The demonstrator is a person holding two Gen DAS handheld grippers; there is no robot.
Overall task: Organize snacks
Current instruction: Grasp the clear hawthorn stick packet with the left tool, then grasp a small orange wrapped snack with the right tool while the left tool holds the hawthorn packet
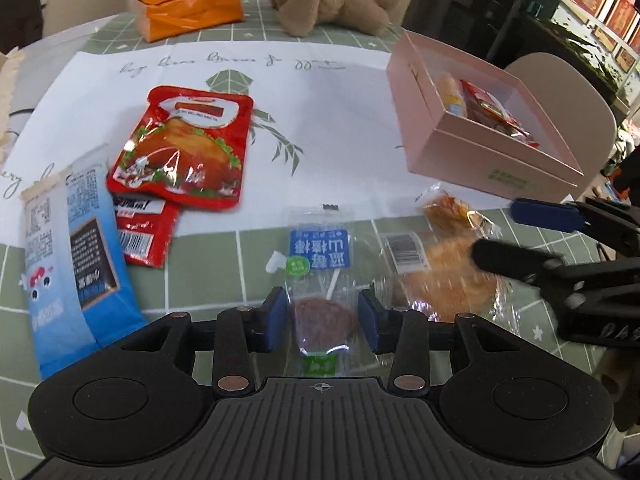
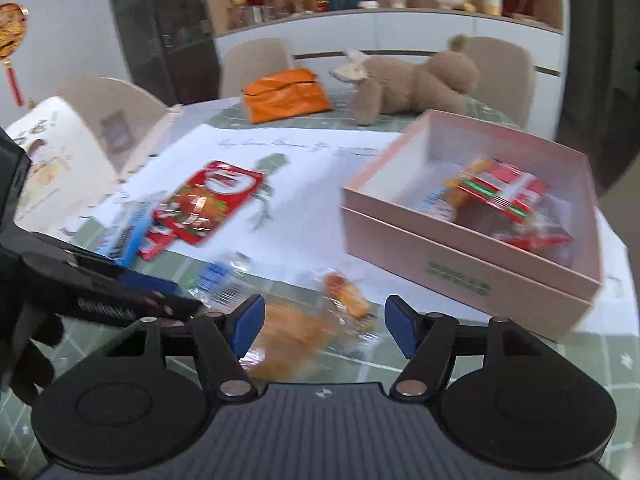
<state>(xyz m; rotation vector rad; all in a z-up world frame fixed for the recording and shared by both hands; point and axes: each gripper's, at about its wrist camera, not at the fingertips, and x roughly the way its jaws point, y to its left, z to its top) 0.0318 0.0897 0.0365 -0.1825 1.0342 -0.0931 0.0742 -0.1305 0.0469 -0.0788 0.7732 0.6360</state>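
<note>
**Both grippers low over the loose snacks, nothing held**

Left gripper (image 1: 323, 320) sits low over the green checked tablecloth (image 1: 224, 256) with its blue pads spread either side of the clear lollipop packet (image 1: 320, 280). The pads flank the round brown candy and do not appear to touch the wrapper, so I judge this a line-up for a pinch, not a grasp. I approach at the candy end because, I think, the thin film alone would give the pads little to bite on.

My right gripper (image 2: 324, 326) is also spread wide, hanging over the orange pastry in clear wrap (image 2: 288, 340), with a small orange packet (image 2: 346, 296) just beyond it. Motion blur hides whether the pads touch anything.

The pink box (image 2: 460, 256) lies ahead on my right, lid off, with a few red and yellow packets already inside; that is where these go. Still out on the white sheet lie the red chicken pouch (image 1: 184, 144), overlapping another red packet (image 1: 146, 232), and beside them the blue packet (image 1: 76, 264).
</note>
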